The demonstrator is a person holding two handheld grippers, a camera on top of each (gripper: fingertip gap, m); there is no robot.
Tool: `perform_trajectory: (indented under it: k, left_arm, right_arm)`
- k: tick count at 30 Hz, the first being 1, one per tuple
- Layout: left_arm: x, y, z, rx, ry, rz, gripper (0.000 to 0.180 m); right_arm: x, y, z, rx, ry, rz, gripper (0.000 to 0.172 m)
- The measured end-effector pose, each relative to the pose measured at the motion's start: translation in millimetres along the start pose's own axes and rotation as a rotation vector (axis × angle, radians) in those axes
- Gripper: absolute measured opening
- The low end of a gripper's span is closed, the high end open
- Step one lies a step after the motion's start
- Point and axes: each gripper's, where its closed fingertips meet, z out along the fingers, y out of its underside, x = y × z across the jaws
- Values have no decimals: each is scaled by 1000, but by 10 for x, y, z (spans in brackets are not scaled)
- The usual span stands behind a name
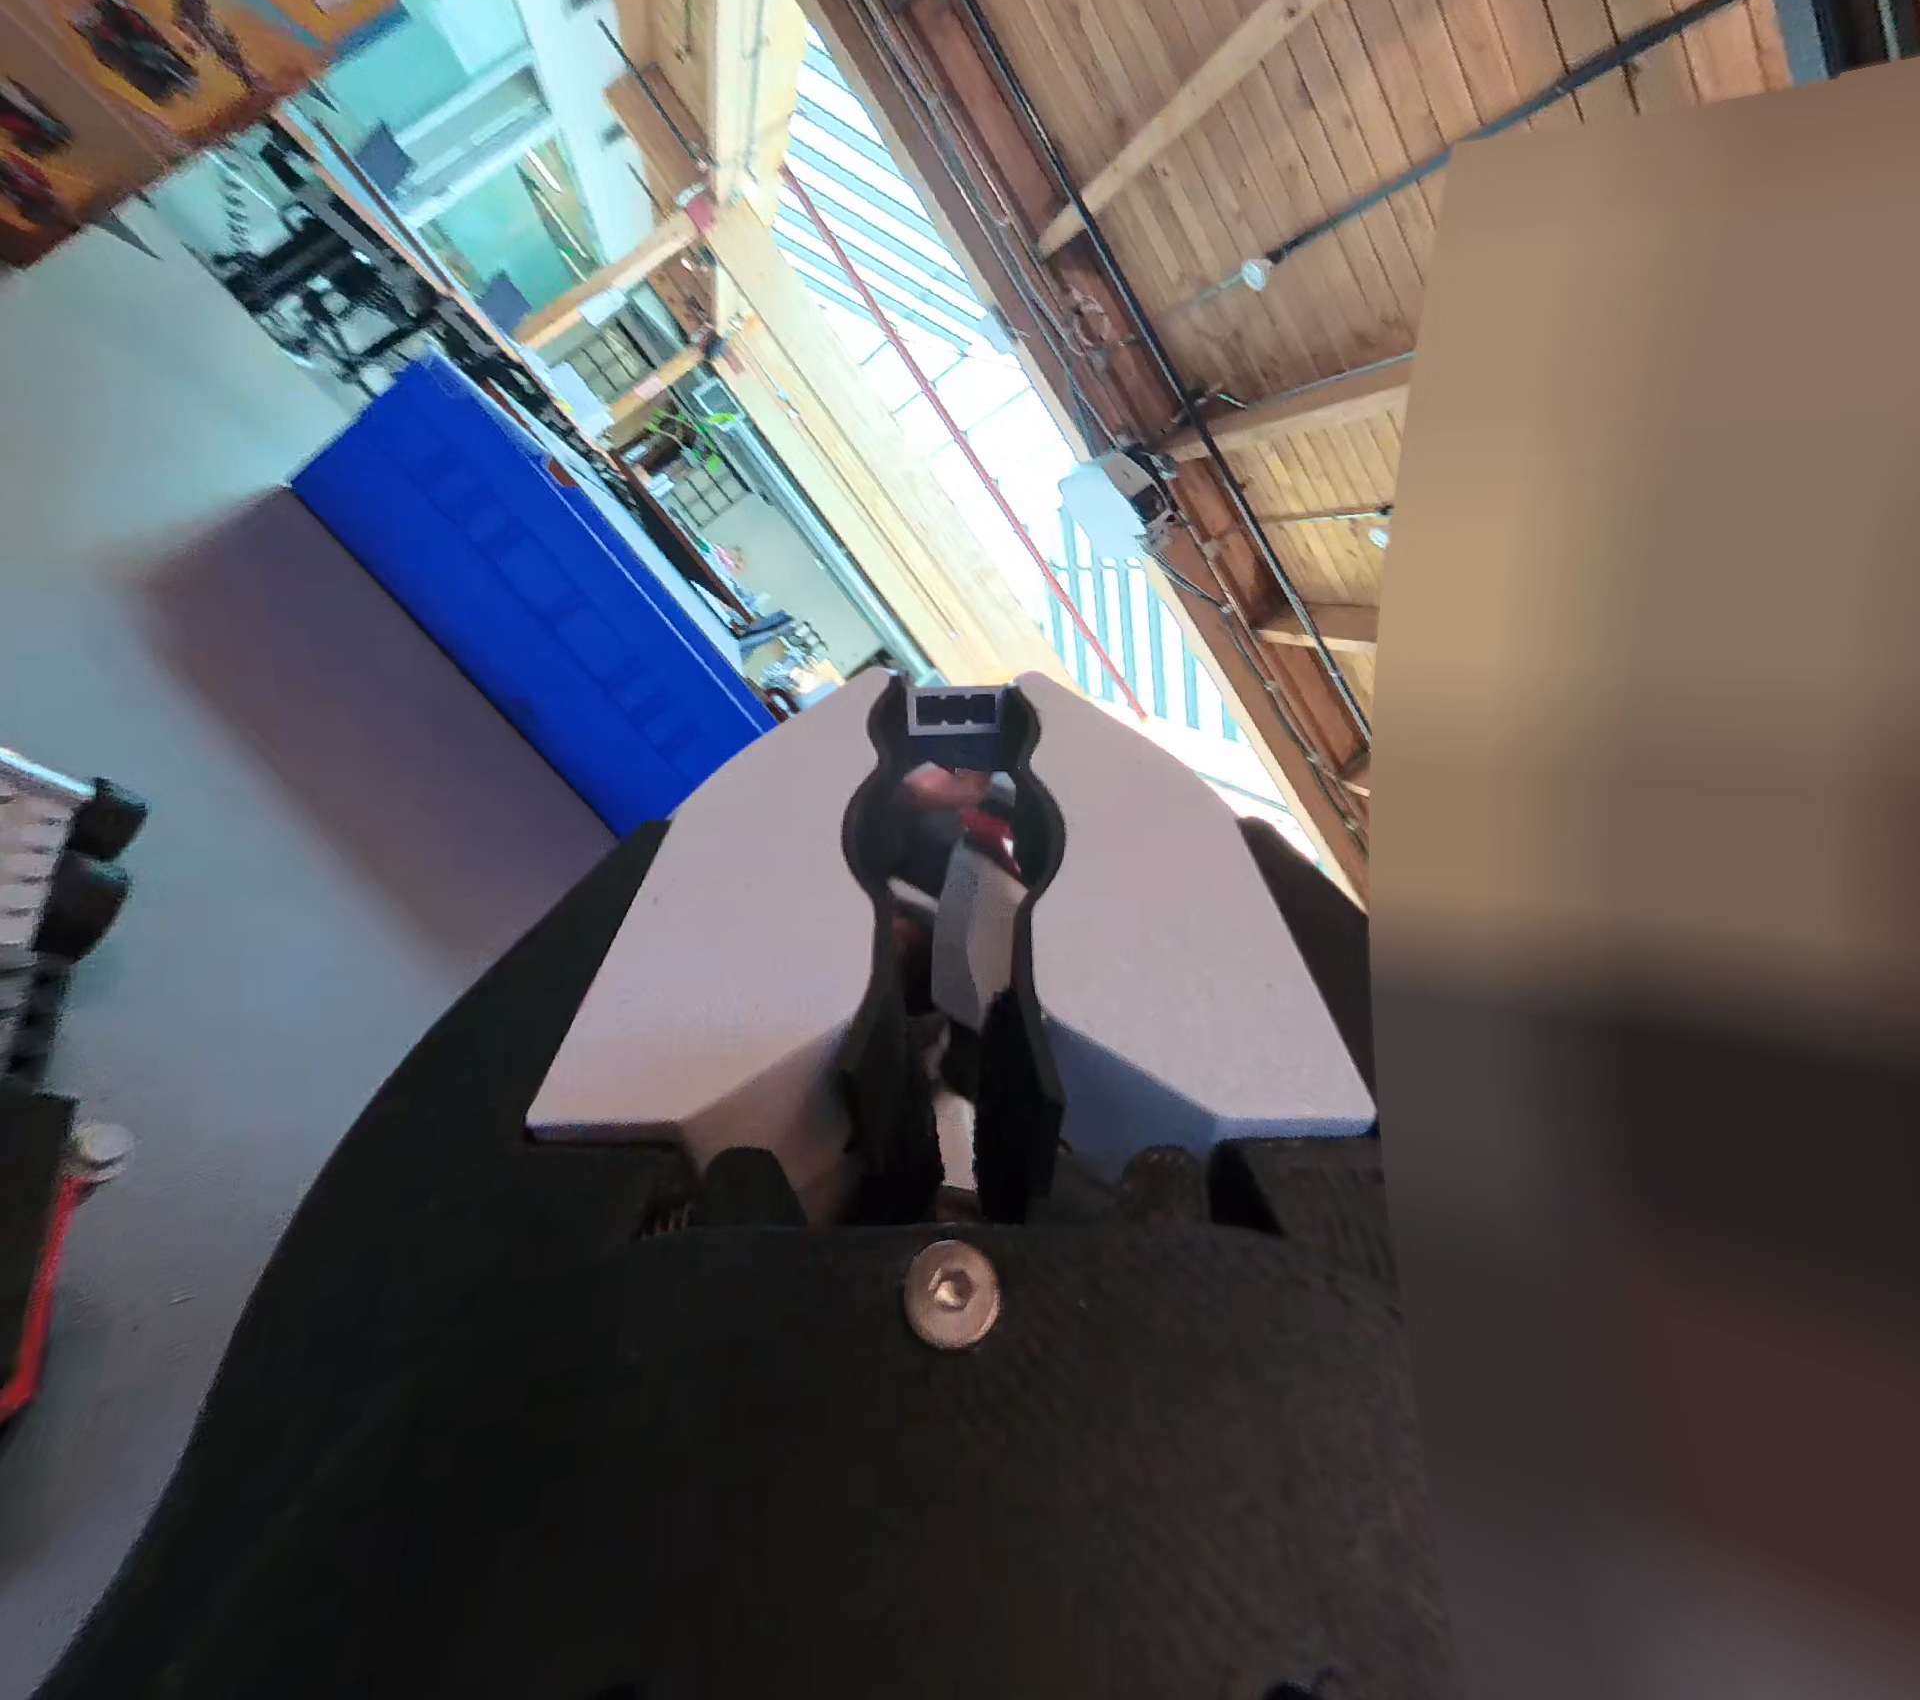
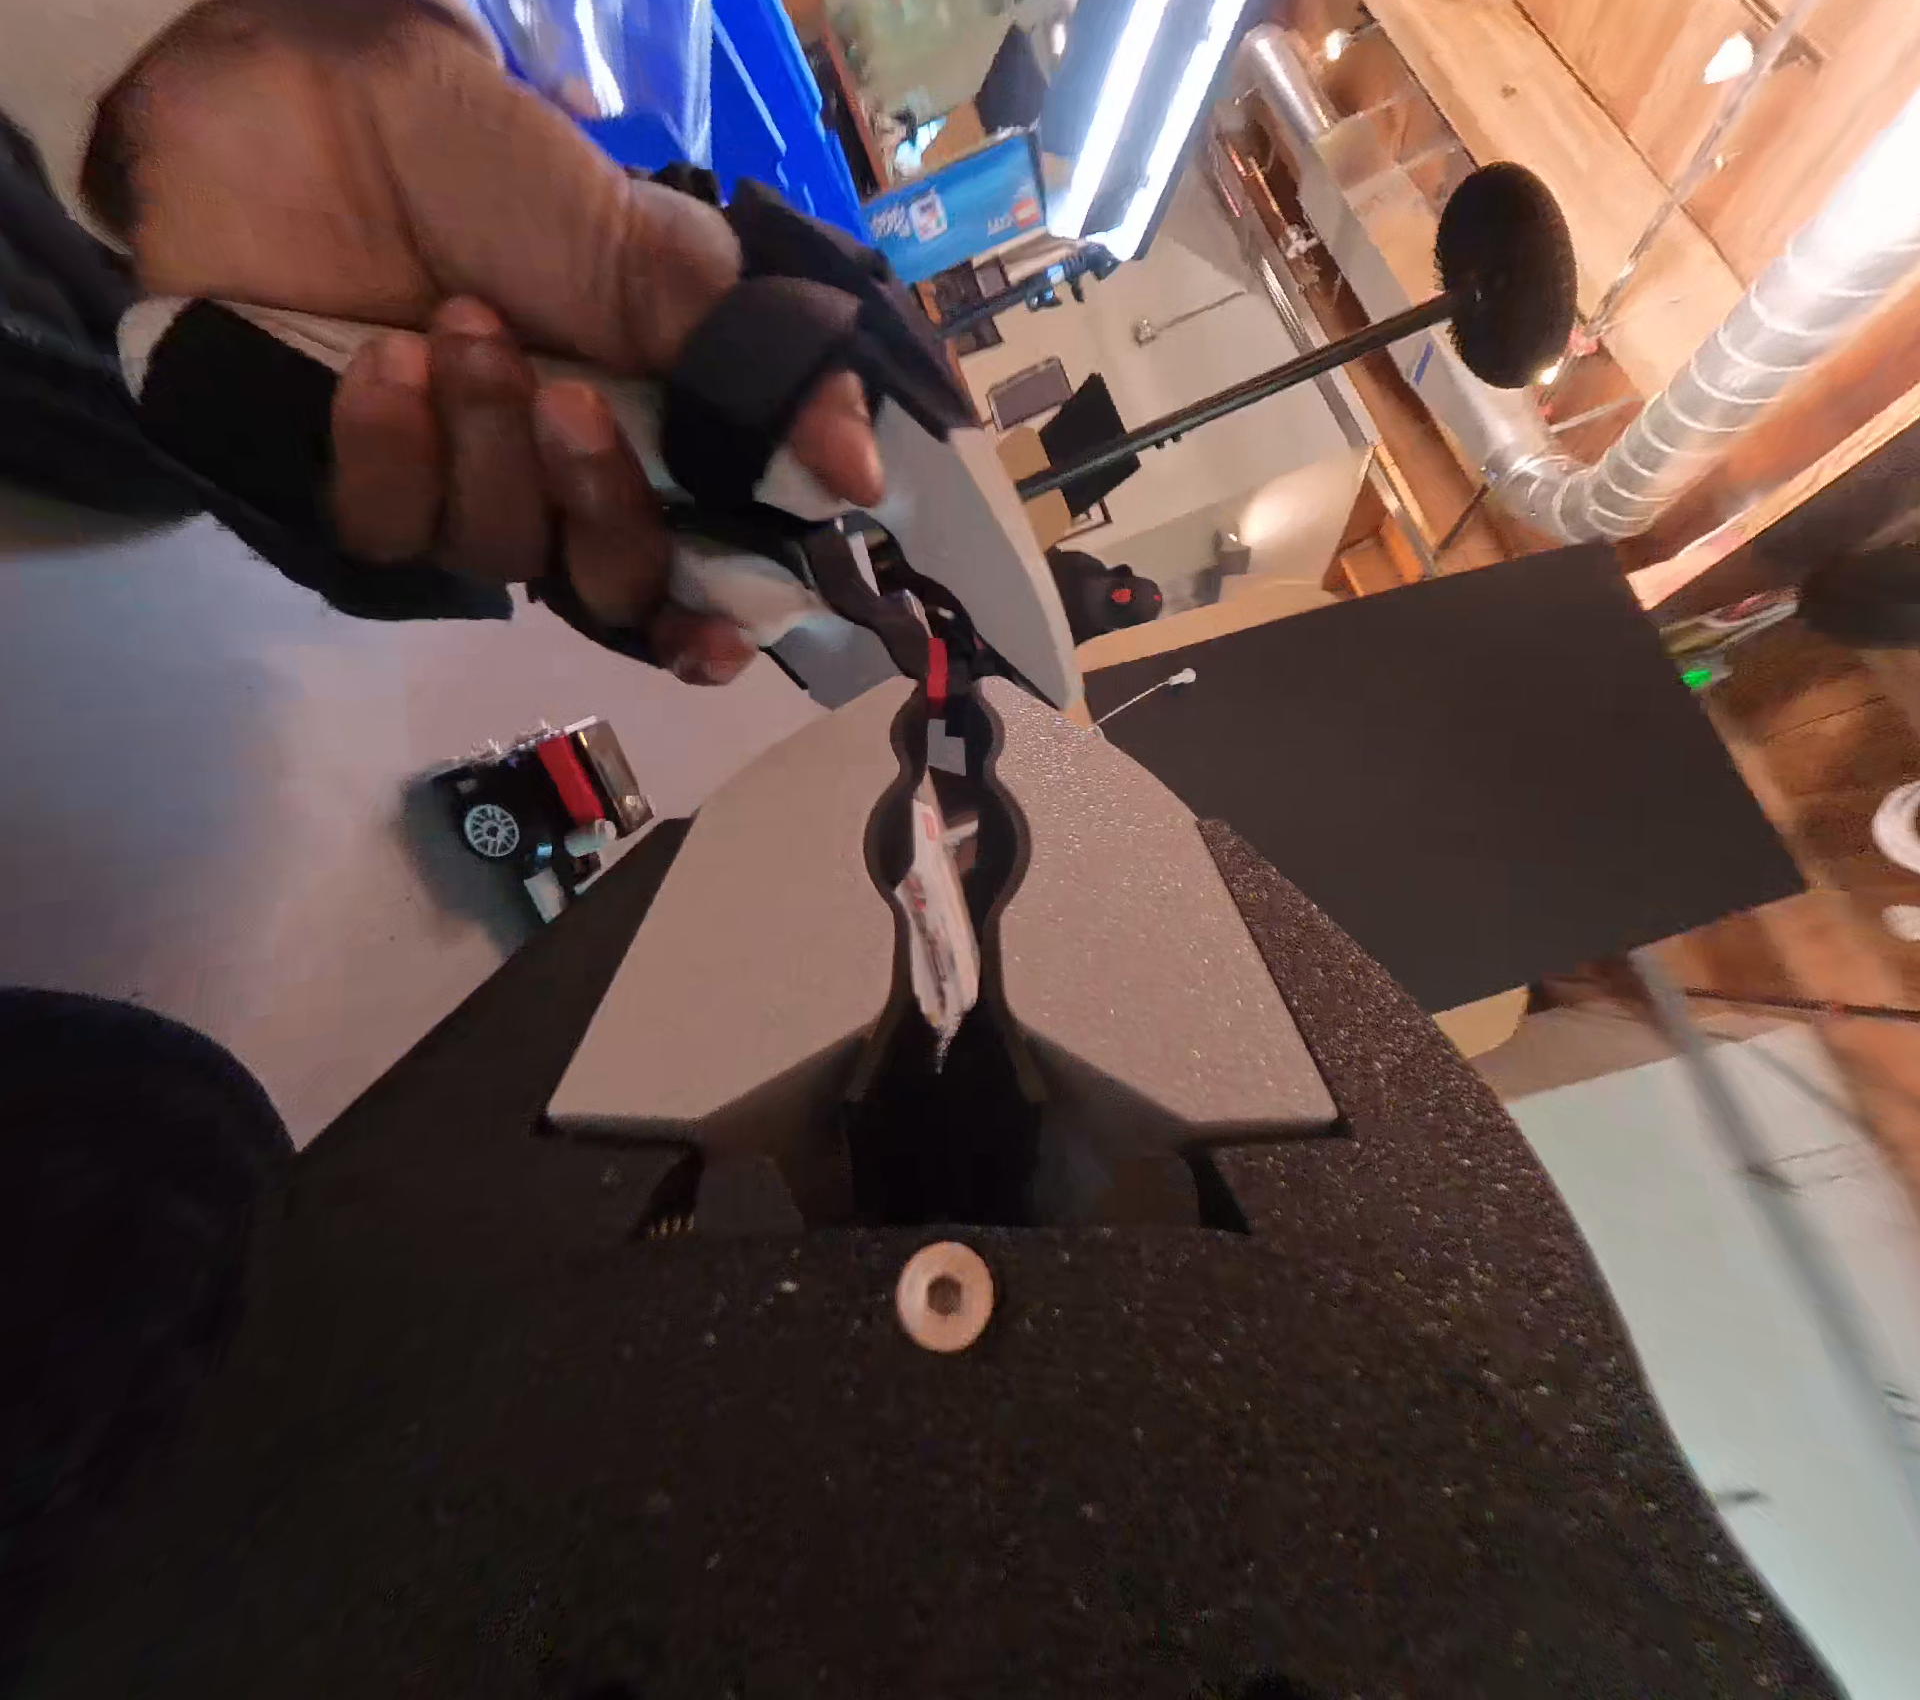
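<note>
Both grippers raised off the bench, tilted toward the timber ceiling.

Left gripper (image 1: 954, 720): fingers clenched on a small blue-and-grey toy brick piece (image 1: 954, 728), pinched right at the tips, its hollow end facing away from the camera. Behind it in the finger slot sit blurred red and grey bits; cannot tell what they are.

Right gripper (image 2: 940, 720): fingers nearly closed on a small red-and-black toy brick piece (image 2: 935, 684) at the tips, pressed on both sides. A thin white printed strip (image 2: 940, 912) runs back down the slot between the fingers. The left gripper shows here too, just beyond the right one, tips almost touching, gripped by a person's hand (image 2: 416, 279); the two held pieces are together or very close, joint itself too small to judge.

Left on the light grey bench (image 2: 208, 715): a partly built black-and-red toy brick car with a grey spoked wheel (image 2: 540, 803), well apart from both grippers, lying tilted. Blue plastic bin (image 1: 520, 580) far left. Black mat (image 2: 1403, 767) at right.

Progress, judged: car body built in part, untouched now; small sub-assembly in the air, not yet on the car.
</note>
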Motion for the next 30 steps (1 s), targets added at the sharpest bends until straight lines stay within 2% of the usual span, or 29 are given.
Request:
perform_trajectory:
  k: [2,4,8,10,13,15,18,20,26,30]
  left_arm:
    - [-23,-16,-8,16,-9,0,17]
    - [-22,-31,-9,16,-6,-23,17]
    - [-125,-133,-83,-22,-90,6,17]
    - [-217,-21,-99,-172,-155,55,17]
    - [-340,447,-203,-603,-246,210,17]
    - [-476,659,-369,-852,-364,433,17]
    - [-665,775,-683,-1186,-563,765,17]
    - [-715,816,-793,-1305,-624,862,18]
    - [-849,880,-1158,-1567,-739,902,18]
    - [-826,918,-1266,-1687,-763,925,18]
  right_arm:
    - [-87,-28,91,-23,1,-14,6]
    - [-176,-19,130,-4,-55,77,6]
    - [-131,-70,-42,198,-226,456,6]
    - [64,-35,-199,314,-253,678,6]
    - [339,79,-433,441,-227,860,6]
    - [400,138,-526,459,-228,885,6]
    - [360,136,-572,456,-284,882,6]
    - [313,128,-555,445,-312,873,6]
    - [200,121,-488,425,-359,873,6]
    - [213,129,-487,433,-353,882,6]
